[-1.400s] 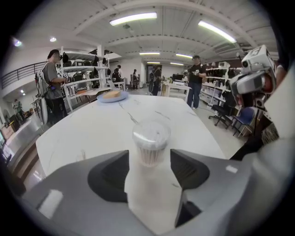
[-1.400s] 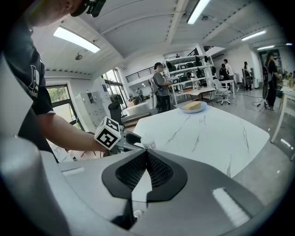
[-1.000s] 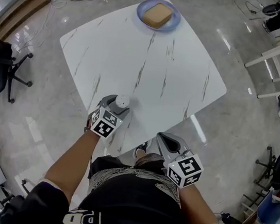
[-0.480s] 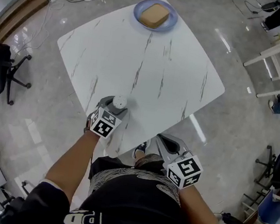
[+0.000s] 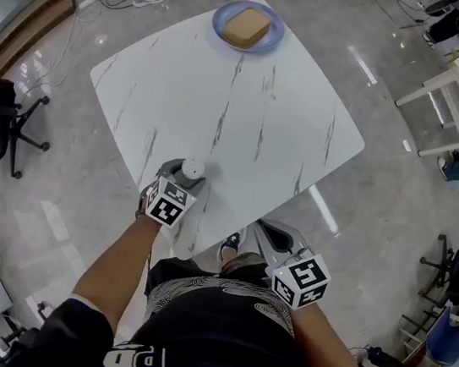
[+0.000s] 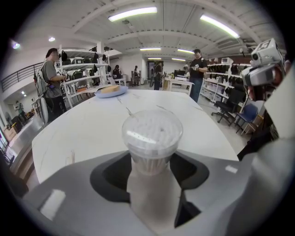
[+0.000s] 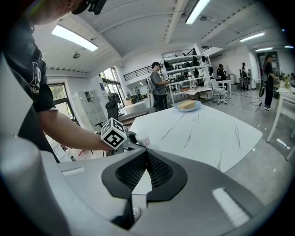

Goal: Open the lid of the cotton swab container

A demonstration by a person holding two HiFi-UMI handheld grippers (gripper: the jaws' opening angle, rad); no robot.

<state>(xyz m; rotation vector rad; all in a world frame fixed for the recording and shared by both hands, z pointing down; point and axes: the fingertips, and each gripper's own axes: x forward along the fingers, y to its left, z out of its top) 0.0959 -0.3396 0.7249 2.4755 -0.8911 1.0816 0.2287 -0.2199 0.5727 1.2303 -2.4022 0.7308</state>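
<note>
Swab container (image 6: 152, 138) sits at the near corner of the white veined table (image 5: 268, 99), clamped between the jaws of the left gripper (image 6: 152, 189), which hide its lower body. The head view shows only a round white top. The left gripper view shows a clear lid (image 6: 152, 131), seated, over packed swabs. Off the table, the right gripper (image 7: 145, 154) is closed and empty.

On the white, grey-veined marble table (image 5: 259, 97), the clear round plastic cotton swab container (image 5: 192, 167) shows only its top from the head view; its body is hidden behind the left gripper (image 5: 183, 176). In the left gripper view its base is lost between the grey jaws. At the table's far corner, the tan block (image 5: 246, 25) on the round blue plate (image 5: 277, 33) is too small to identify.
</note>
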